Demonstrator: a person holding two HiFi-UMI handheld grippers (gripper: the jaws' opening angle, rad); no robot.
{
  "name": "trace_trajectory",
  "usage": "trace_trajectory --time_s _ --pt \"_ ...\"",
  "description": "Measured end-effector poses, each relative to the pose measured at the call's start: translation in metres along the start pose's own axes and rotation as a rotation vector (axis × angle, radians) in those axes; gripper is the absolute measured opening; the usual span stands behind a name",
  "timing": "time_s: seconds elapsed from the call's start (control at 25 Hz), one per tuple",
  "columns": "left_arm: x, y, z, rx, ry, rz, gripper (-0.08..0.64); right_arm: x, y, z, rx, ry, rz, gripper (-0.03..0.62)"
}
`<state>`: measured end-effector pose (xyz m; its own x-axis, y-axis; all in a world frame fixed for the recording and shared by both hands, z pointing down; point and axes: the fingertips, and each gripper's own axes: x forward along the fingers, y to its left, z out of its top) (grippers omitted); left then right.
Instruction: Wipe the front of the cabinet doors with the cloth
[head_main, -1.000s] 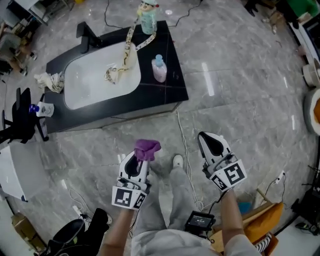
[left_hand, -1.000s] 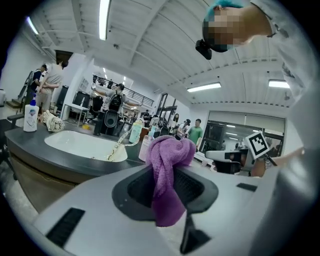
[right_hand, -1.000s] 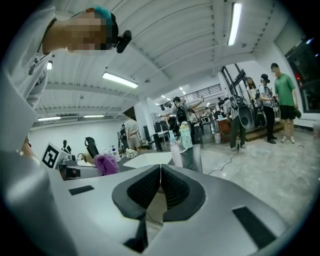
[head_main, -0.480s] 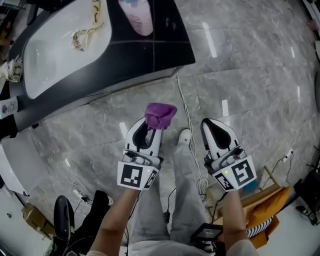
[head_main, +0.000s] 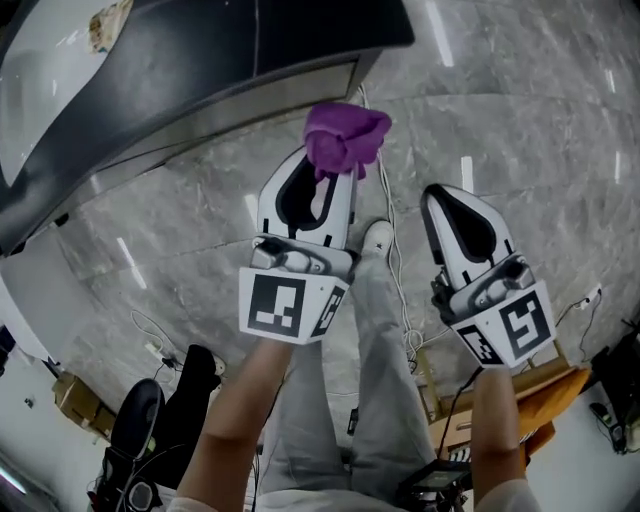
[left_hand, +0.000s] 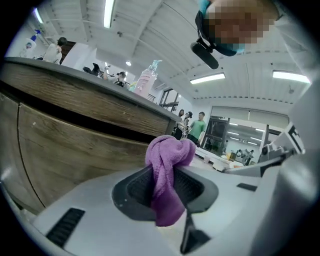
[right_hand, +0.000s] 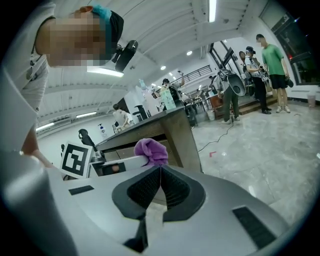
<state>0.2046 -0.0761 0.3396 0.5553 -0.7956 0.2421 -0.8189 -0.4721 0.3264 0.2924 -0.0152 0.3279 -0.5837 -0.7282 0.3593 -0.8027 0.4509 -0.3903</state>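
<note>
Cloth (head_main: 345, 138) is pinched in the left tongs (head_main: 328, 182), bunched past their tips; right tongs (head_main: 447, 196) alongside are clenched empty.

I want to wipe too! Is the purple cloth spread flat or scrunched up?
Scrunched up. The purple cloth is twisted into a wad, pinched between the left gripper's jaws, one end hanging down.
</note>
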Motion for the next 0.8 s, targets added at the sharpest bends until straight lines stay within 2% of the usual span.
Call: trace_trajectory --time_s 0.36,0.64,0.8 --pt "0.038 0.016 0.002 0.028 -0.030 0.060 0.101 0.005 -0.002 -0.028 0.019 0.060 -0.002 0.028" --pt "0.025 0.047 0.004 0.005 -0.037 0.075 0.101 0.027 0.016 -0.028 0.020 0.047 -0.009 0.028" --pt "0.007 0.069 0.008 0.019 -0.030 0.085 0.101 0.040 0.036 -0.027 0.014 0.041 0.004 0.028"
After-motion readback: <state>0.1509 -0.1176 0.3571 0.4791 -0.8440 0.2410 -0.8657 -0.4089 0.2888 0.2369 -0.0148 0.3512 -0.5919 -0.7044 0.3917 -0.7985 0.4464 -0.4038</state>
